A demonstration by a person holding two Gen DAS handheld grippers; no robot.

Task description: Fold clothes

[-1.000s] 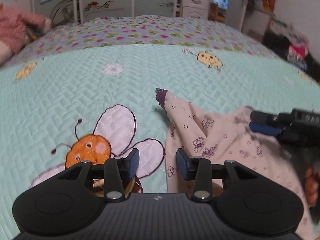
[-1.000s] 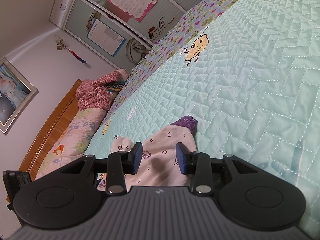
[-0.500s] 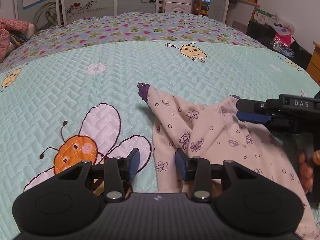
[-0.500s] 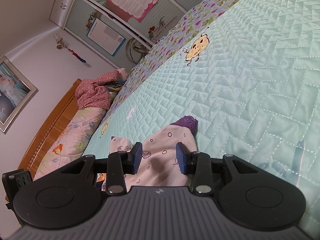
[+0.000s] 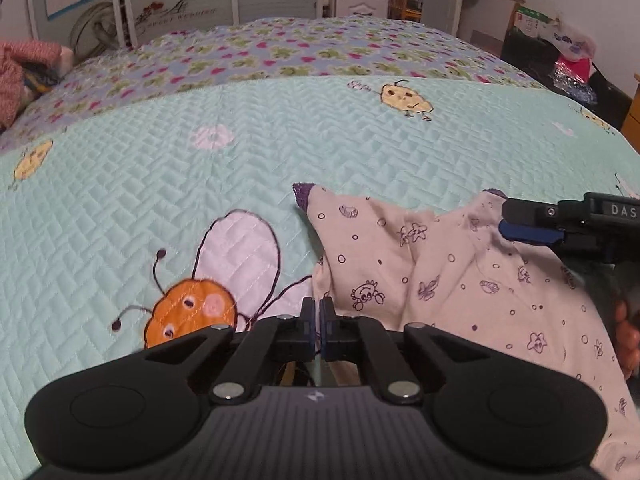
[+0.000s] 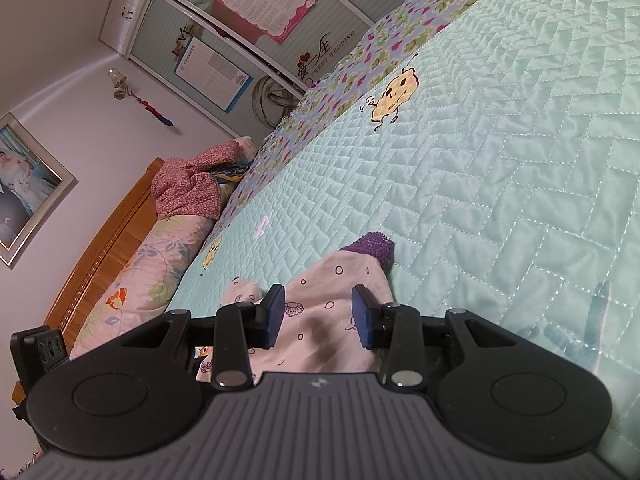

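Left gripper (image 5: 317, 322): fingers pressing together at the garment (image 5: 460, 280) edge; a pinch not showing.
Right gripper (image 6: 318, 314): fingers spreading over cloth.
Progress: folding barely beginning.

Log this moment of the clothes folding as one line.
task: fold clothes | left gripper: shut at pink garment edge | right gripper: open over purple cuff end | bed quilt: garment unfolded

Mint quilted bed (image 5: 168, 184), wooden headboard (image 6: 104, 240), poster-covered wardrobe doors (image 6: 256, 28).

Left claw (image 5: 316, 330): black ribbed body, blue pads, silver pivot screws; right claw (image 6: 318, 316) alike, white "DAS" lettering
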